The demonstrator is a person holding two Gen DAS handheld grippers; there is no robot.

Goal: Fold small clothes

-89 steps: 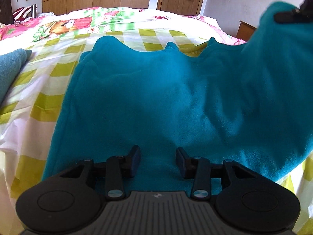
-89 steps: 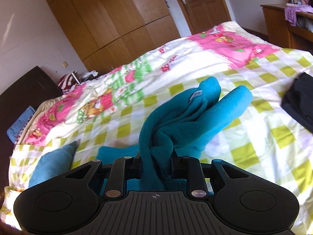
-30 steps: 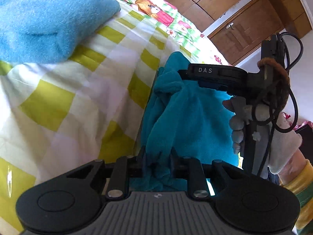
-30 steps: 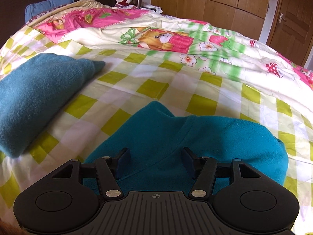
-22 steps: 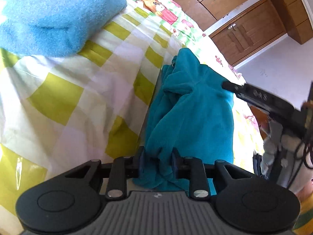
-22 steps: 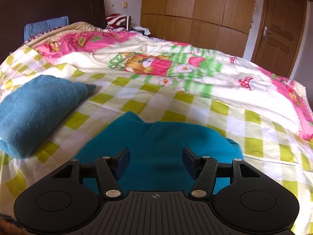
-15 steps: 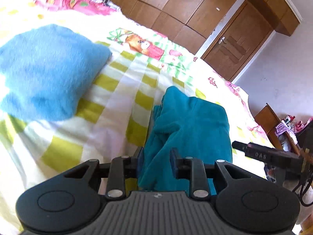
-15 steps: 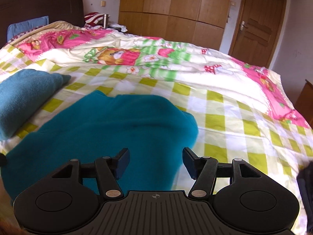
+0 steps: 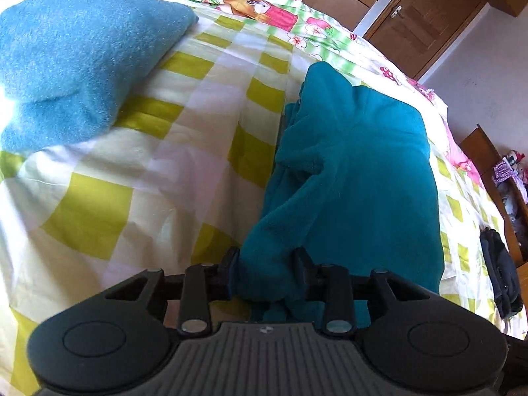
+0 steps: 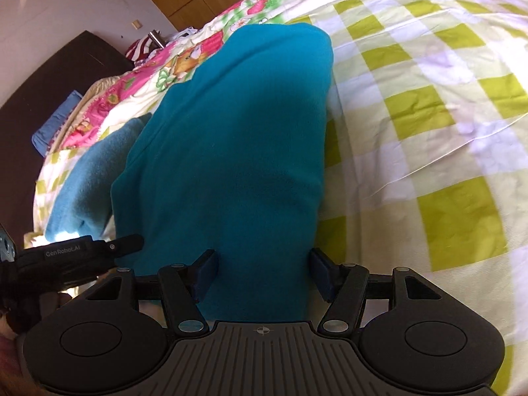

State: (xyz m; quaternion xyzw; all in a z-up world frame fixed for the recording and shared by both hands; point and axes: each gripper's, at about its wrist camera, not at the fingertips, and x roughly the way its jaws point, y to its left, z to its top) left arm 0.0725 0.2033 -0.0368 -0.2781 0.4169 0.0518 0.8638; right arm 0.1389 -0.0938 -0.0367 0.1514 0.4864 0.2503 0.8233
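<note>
Bedroom, checked quilt (image 9: 99, 211) on bed. Teal fleece garment (image 9: 373, 165) lies folded lengthwise mid-bed. Left gripper (image 9: 266, 270) fingers pinch near hem, likely to carry next fold. Right gripper (image 10: 262, 274) fingers spread, straddling fabric without clamping. Folded blue piece (image 9: 72, 52) set aside, apart
</note>
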